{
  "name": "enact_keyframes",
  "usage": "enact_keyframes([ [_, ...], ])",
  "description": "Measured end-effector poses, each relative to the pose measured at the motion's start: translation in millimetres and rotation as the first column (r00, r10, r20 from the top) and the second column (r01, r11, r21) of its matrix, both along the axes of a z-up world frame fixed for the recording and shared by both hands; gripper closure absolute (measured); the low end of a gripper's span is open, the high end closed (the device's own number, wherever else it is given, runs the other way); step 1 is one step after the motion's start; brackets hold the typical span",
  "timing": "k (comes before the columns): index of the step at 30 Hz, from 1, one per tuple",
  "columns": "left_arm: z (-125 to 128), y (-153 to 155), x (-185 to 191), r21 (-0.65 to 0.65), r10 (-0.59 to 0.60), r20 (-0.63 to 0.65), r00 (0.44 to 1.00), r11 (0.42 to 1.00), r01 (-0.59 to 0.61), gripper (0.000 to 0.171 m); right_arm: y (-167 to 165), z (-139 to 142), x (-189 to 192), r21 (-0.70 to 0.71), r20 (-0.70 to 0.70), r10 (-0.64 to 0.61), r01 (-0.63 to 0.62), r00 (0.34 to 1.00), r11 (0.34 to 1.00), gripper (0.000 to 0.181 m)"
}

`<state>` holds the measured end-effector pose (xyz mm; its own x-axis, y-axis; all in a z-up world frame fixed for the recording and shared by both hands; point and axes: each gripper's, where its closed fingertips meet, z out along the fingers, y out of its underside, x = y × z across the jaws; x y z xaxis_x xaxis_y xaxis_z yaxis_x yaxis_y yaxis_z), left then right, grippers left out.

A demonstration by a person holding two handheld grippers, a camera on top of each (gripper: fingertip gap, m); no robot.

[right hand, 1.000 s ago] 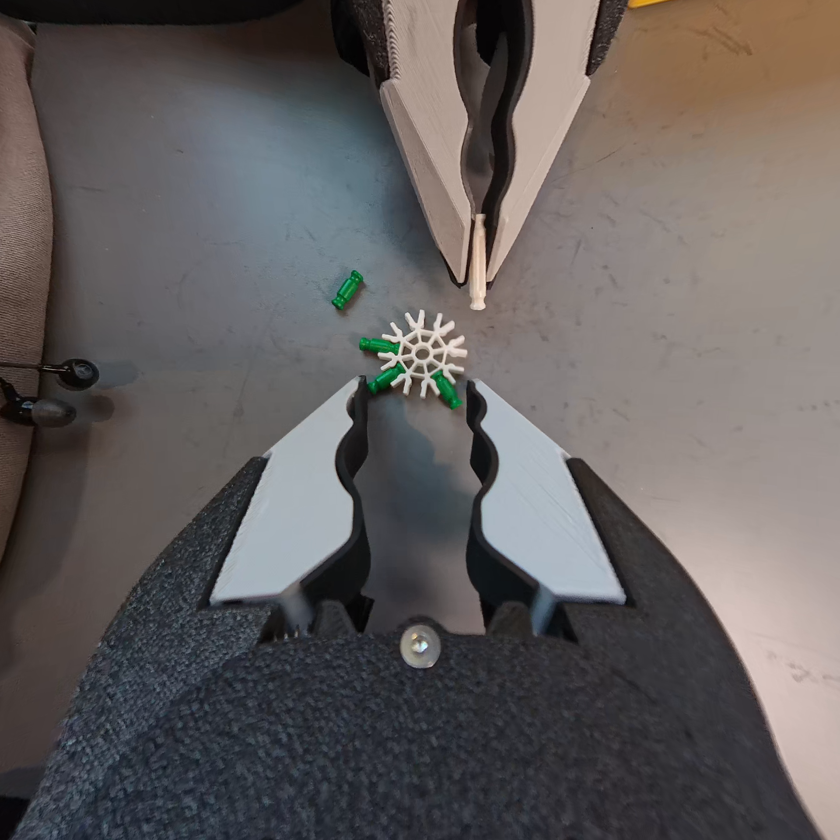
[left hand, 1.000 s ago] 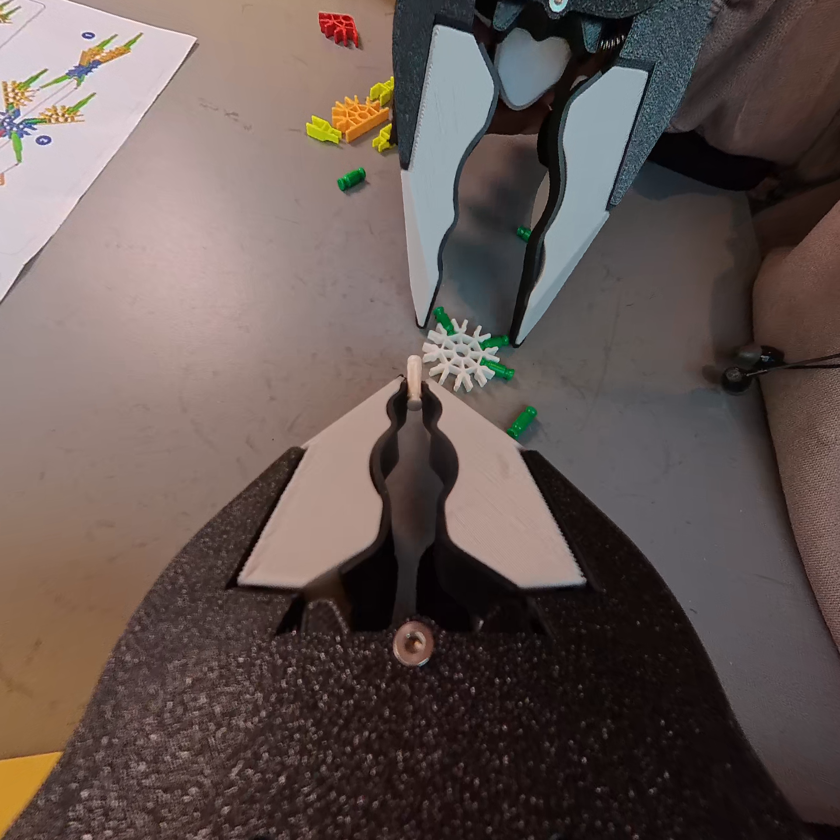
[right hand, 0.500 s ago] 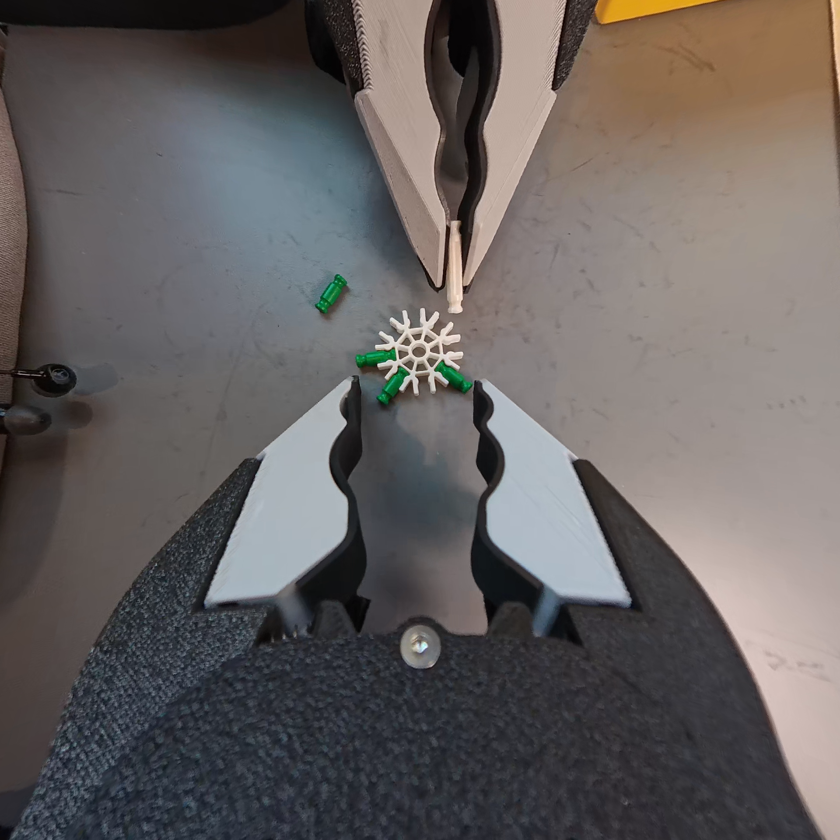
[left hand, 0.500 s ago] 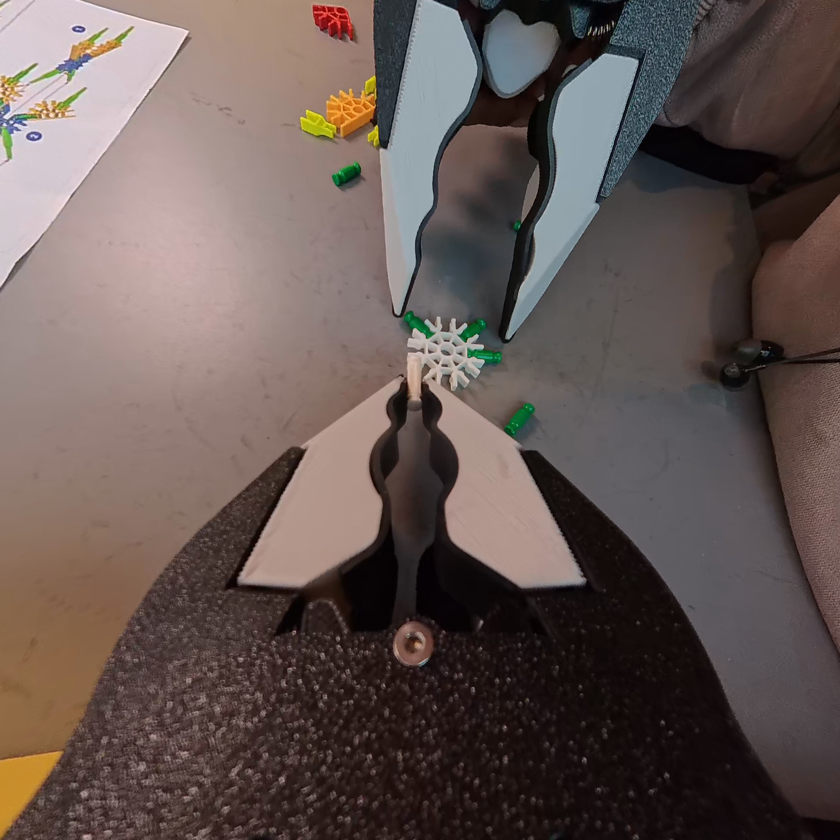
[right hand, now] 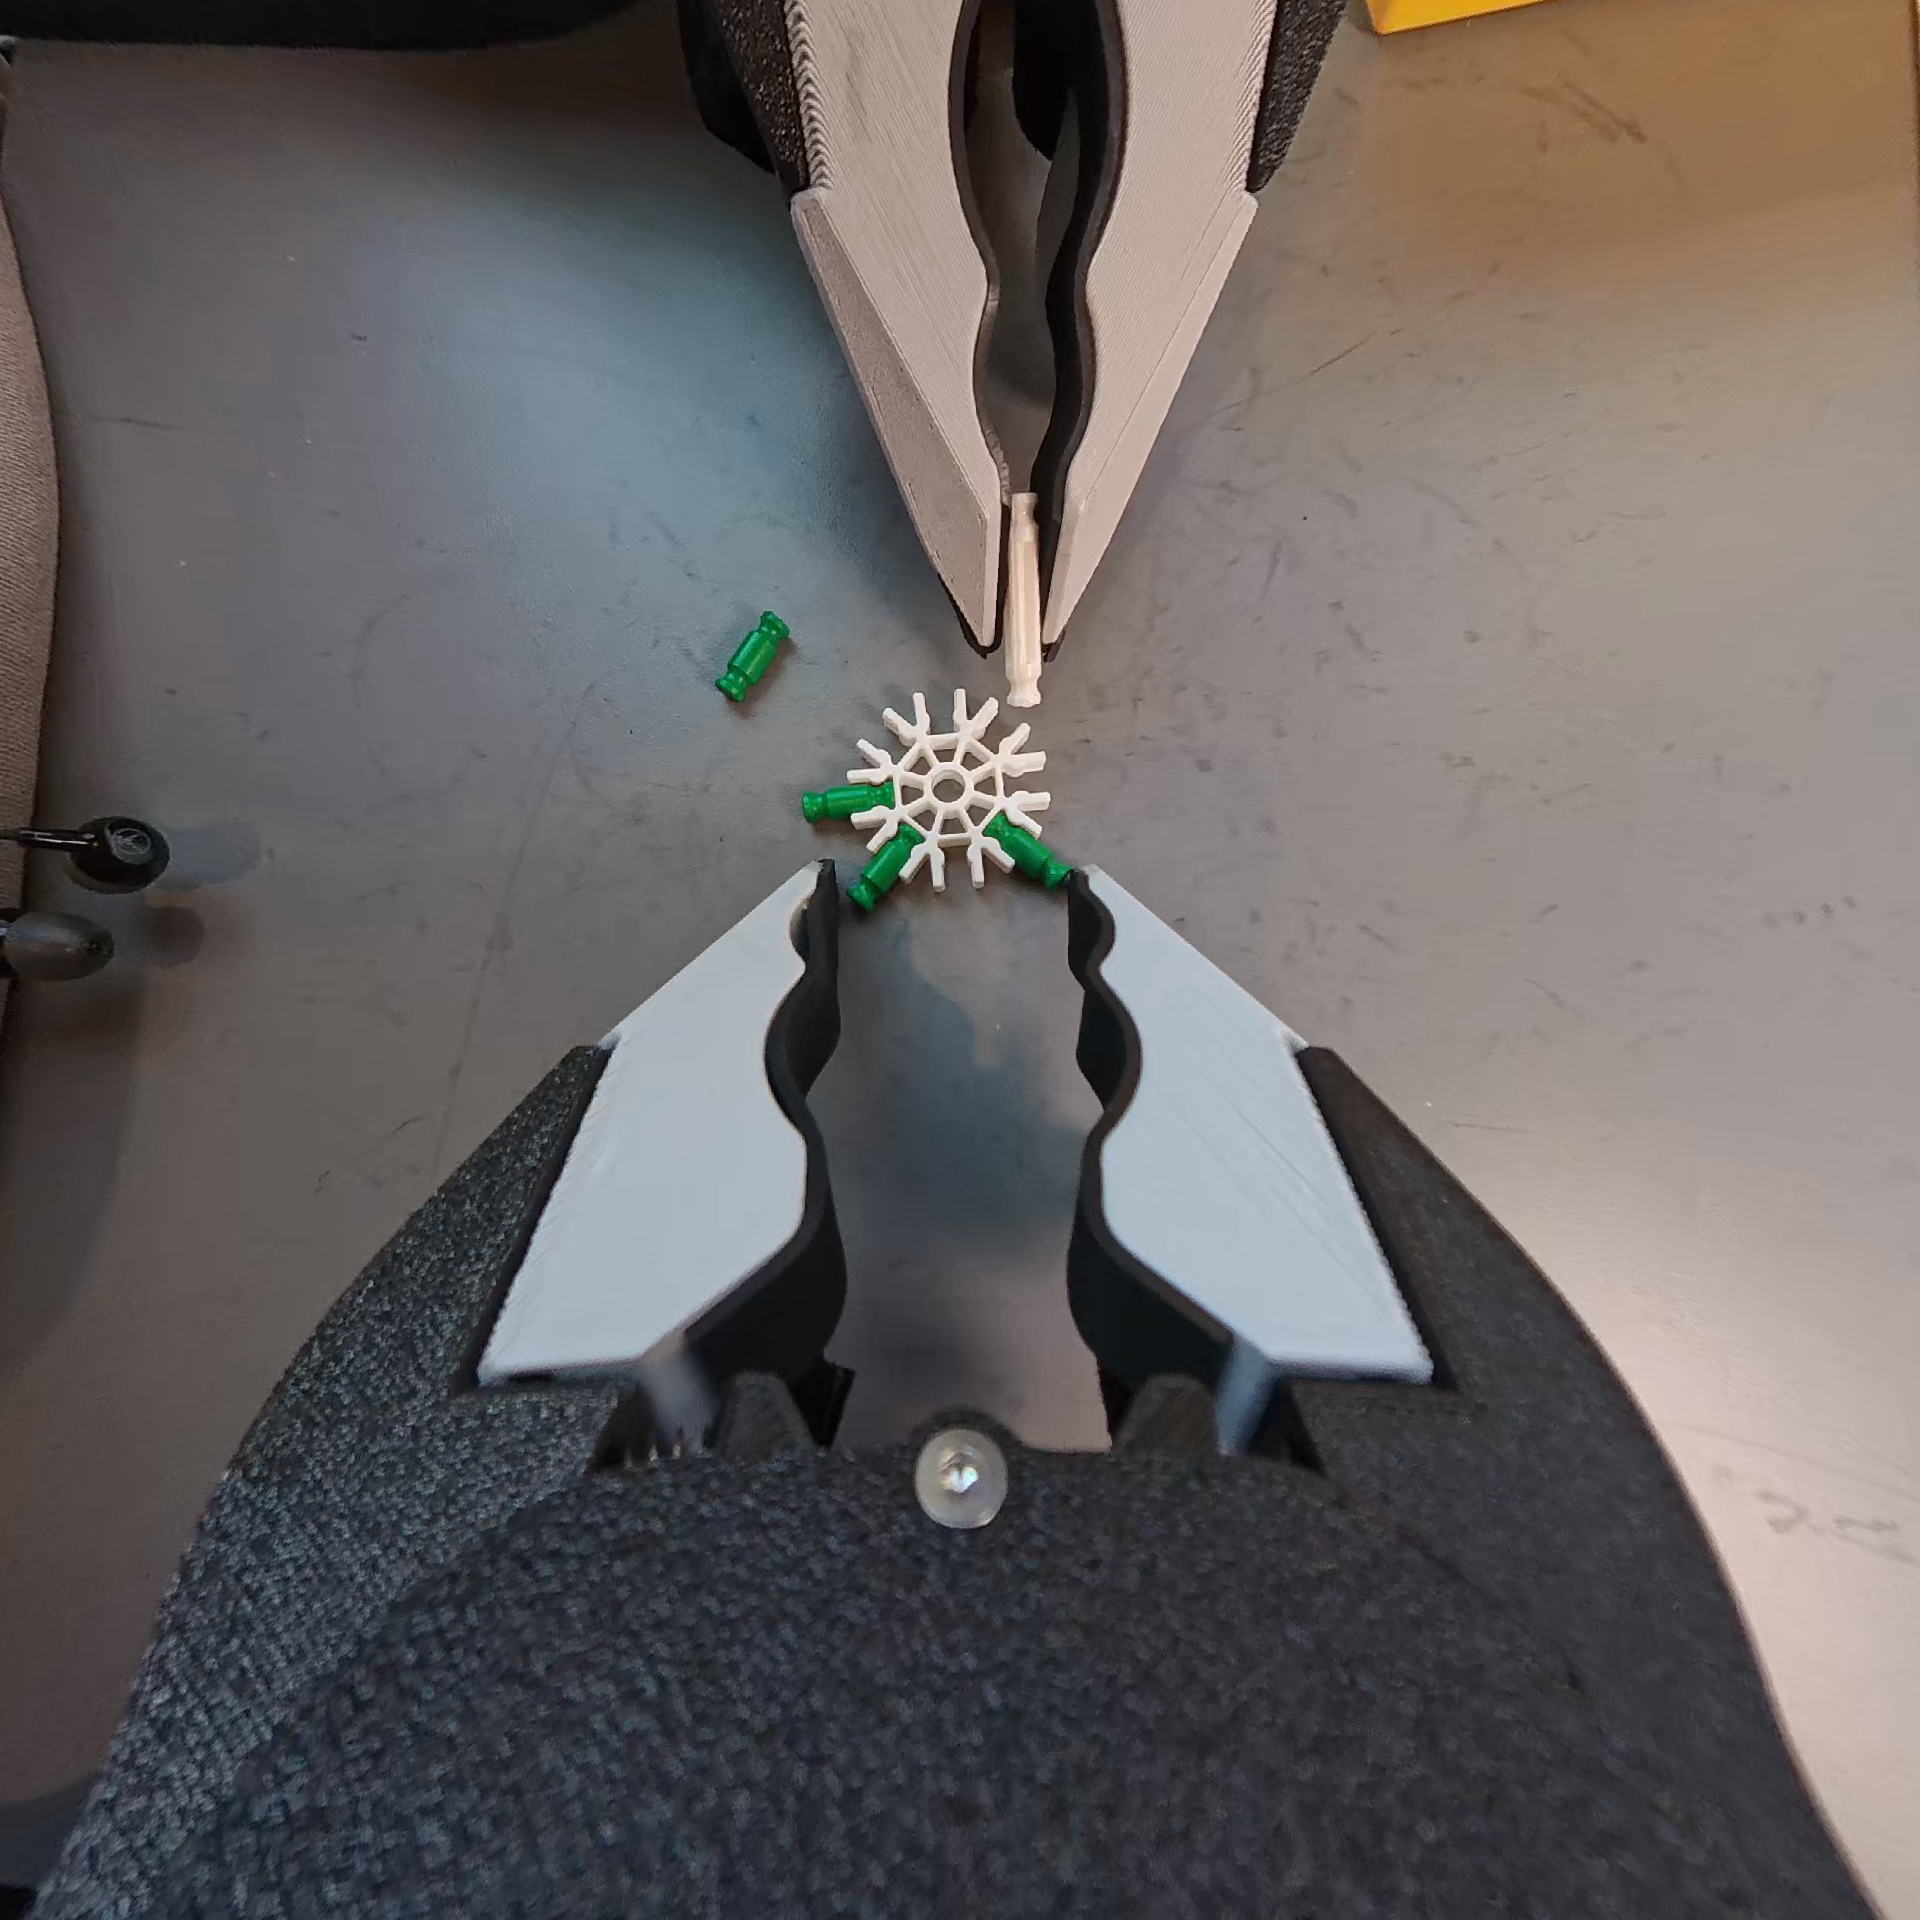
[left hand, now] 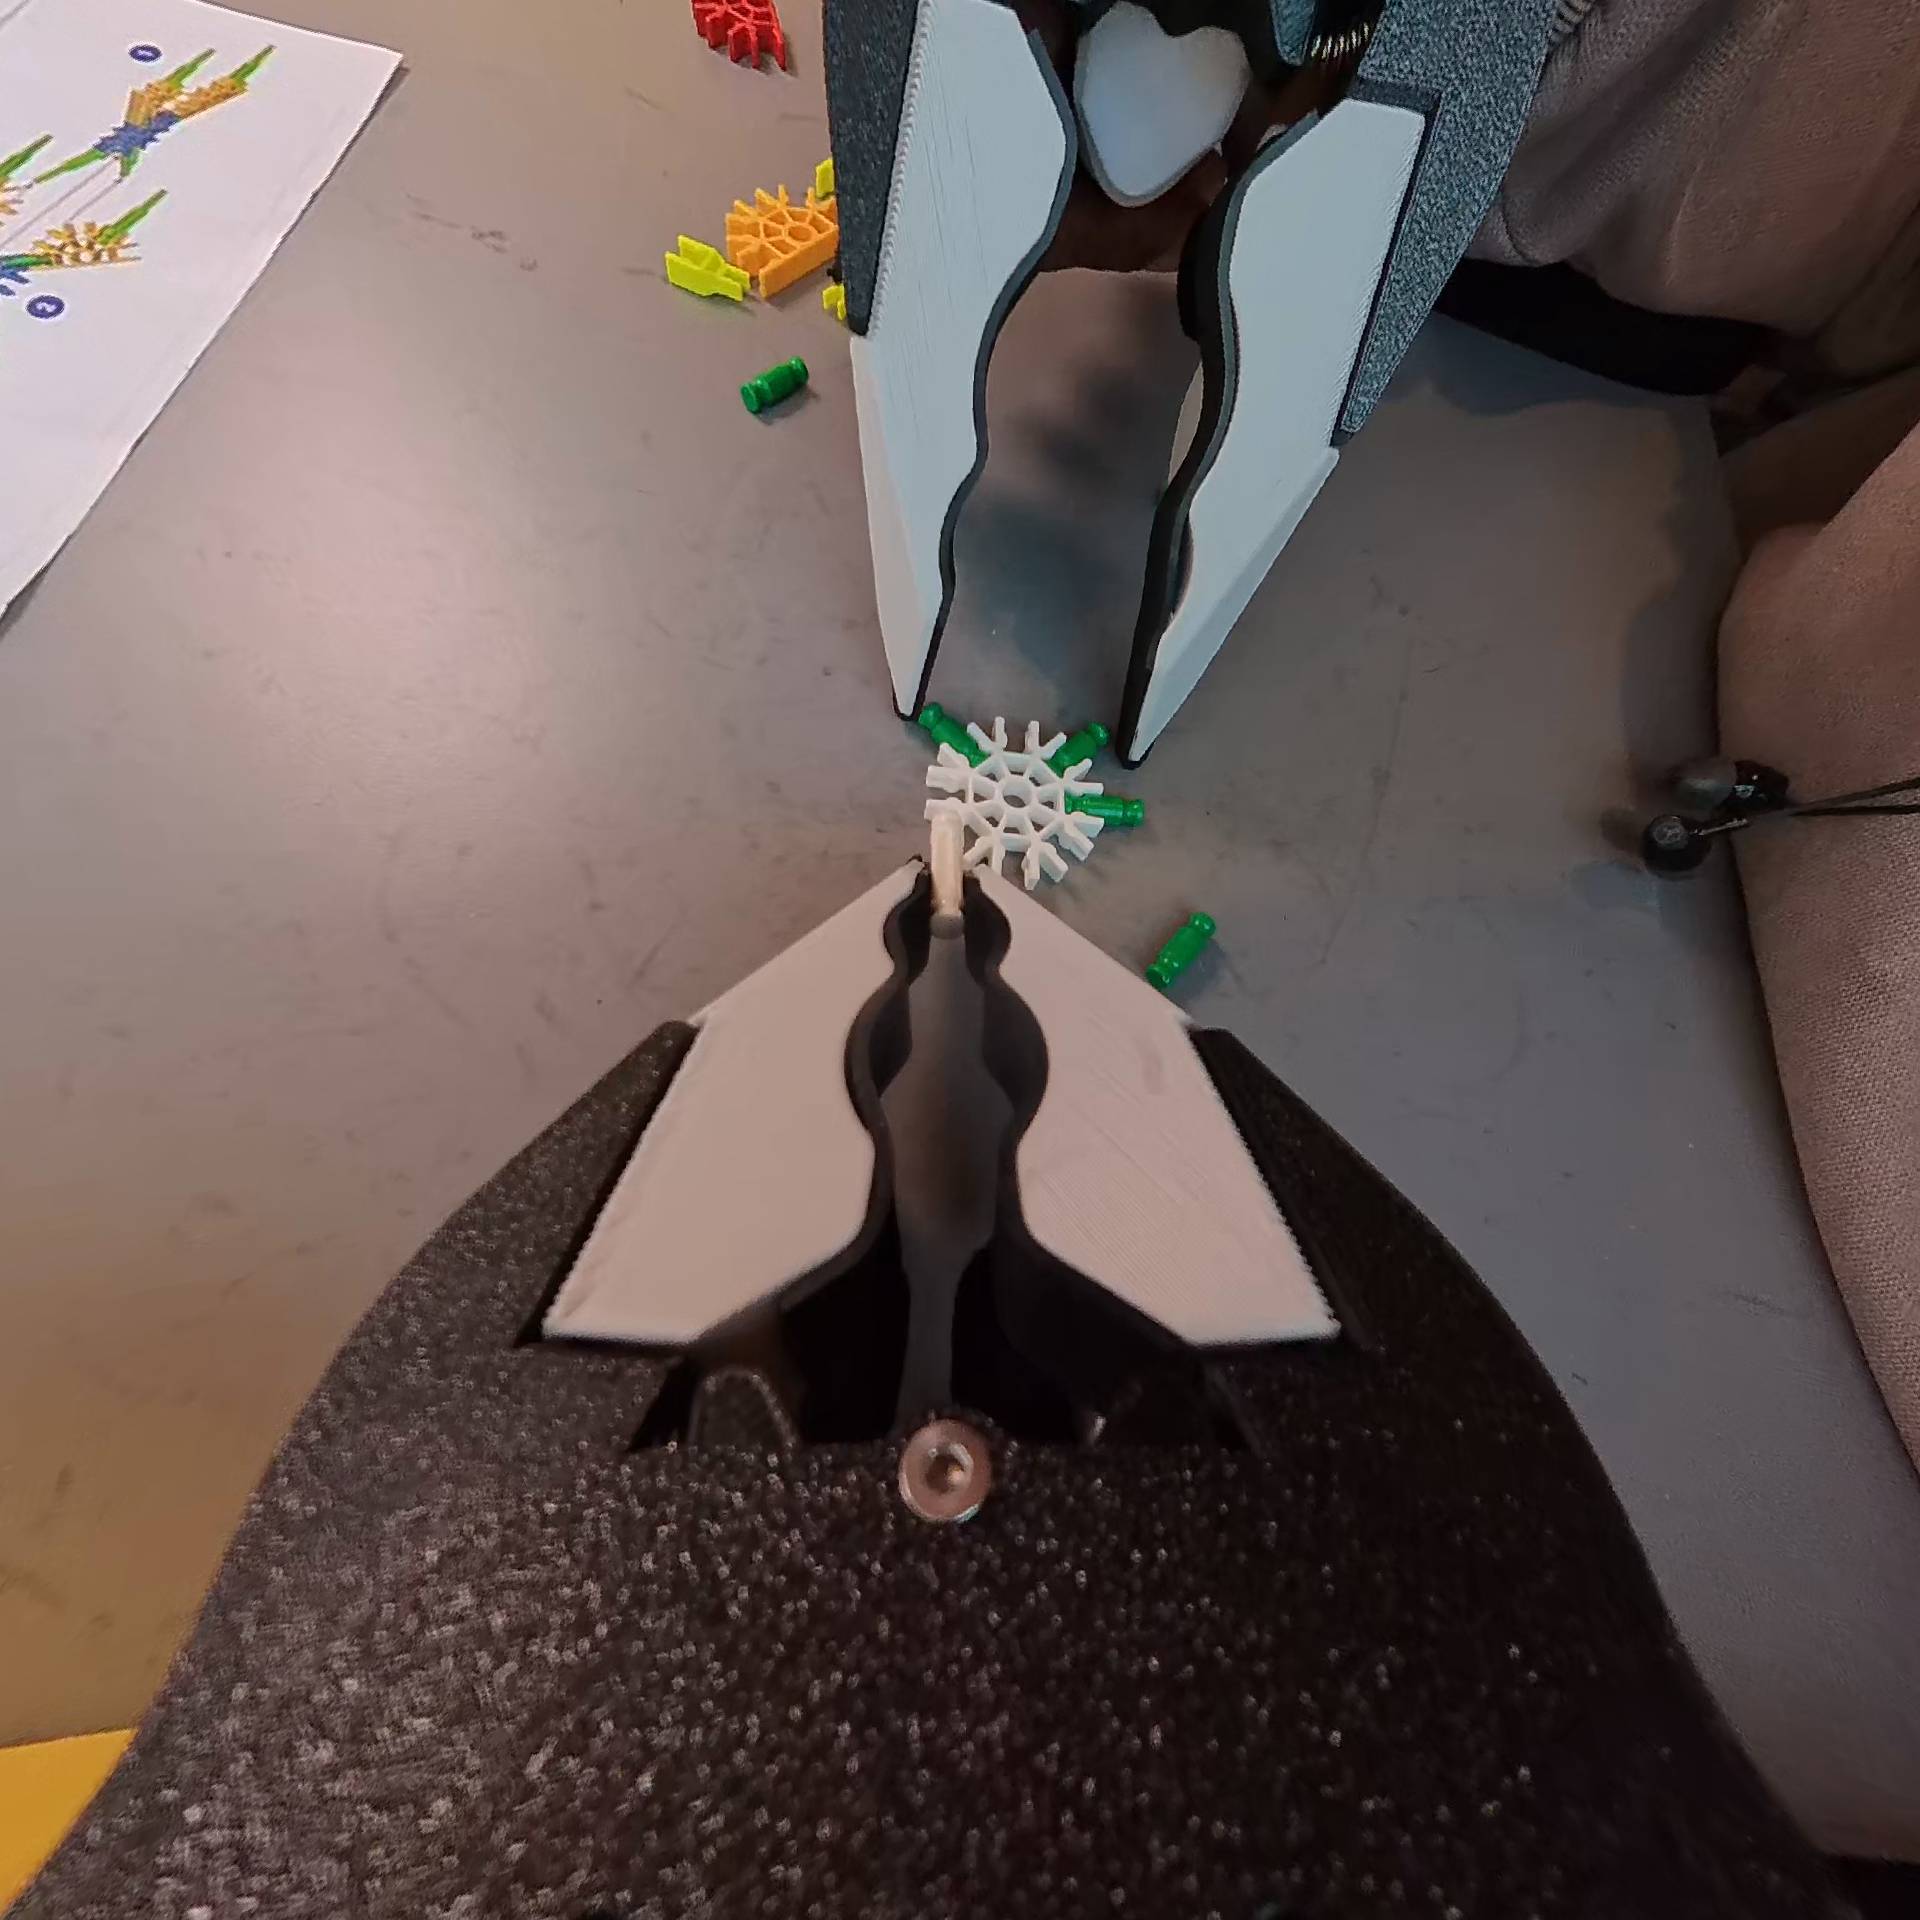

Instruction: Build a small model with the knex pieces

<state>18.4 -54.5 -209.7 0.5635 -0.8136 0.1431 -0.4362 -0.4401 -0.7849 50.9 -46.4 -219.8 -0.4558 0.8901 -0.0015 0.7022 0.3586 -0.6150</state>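
L gripper (left hand: 943,883) has its fingers pressed together, pinching a short white rod (left hand: 945,860) at the tips; rod sticks out fwd past them. Rod end sits just at the rim of a white snowflake hub (left hand: 1013,803) lying flat on the grey table (left hand: 416,727), right ahead of the tips; from the R wrist view the rod tip looks just short of a hub spoke, contact can't be told. Three green pegs are plugged into the hub's far side, e.g. one (left hand: 1107,807) pointing right of the tips. A loose green peg (left hand: 1181,950) lies just right of the L fingers, apart from the hub.

R gripper (right hand: 951,883), opposite, has fingers spread wide w/ nothing between them. Its tips rest just beside the hub's pegs: left fingertip (right hand: 821,883) next to one peg (right hand: 883,865), right tip next to another (right hand: 1027,850); touching or not can't be told. Hub (right hand: 945,790) lies just beyond the gap btw the tips.

Farther past the R gripper in the L view: another green peg (left hand: 774,387), yellow clip (left hand: 707,268), orange connector (left hand: 784,234), red piece (left hand: 743,23). Far left of the fingers, a printed sheet (left hand: 156,260). Right of the fingers, black earbuds (left hand: 1704,816) at the table edge by beige fabric (left hand: 1829,831). A yellow thing (left hand: 52,1808) at near left.
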Motion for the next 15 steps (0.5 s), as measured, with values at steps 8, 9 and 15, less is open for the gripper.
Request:
enact_keyframes([
  [8, 1.7, -1.2, 1.8, 0.001, -0.016, 0.012, 1.0, 1.0, 0.016, 0.166, 0.1, 11.2, -3.7, -0.046, -0.054, -0.016, 0.014, 0.998, 0.999, 0.14],
  [9, 3.1, -1.8, 2.8, 0.002, -0.023, 0.02, 1.0, 1.0, 0.023, 0.166, 0.2, 14.5, -5.4, -0.056, -0.072, -0.021, 0.017, 0.997, 0.998, 0.142],
  [15, 9.9, -6.8, 8.0, 0.001, -0.07, 0.067, 0.995, 0.998, 0.07, 0.166, -5.6, 22.7, -14.9, -0.074, -0.146, -0.014, 0.003, 0.989, 0.997, 0.16],
])
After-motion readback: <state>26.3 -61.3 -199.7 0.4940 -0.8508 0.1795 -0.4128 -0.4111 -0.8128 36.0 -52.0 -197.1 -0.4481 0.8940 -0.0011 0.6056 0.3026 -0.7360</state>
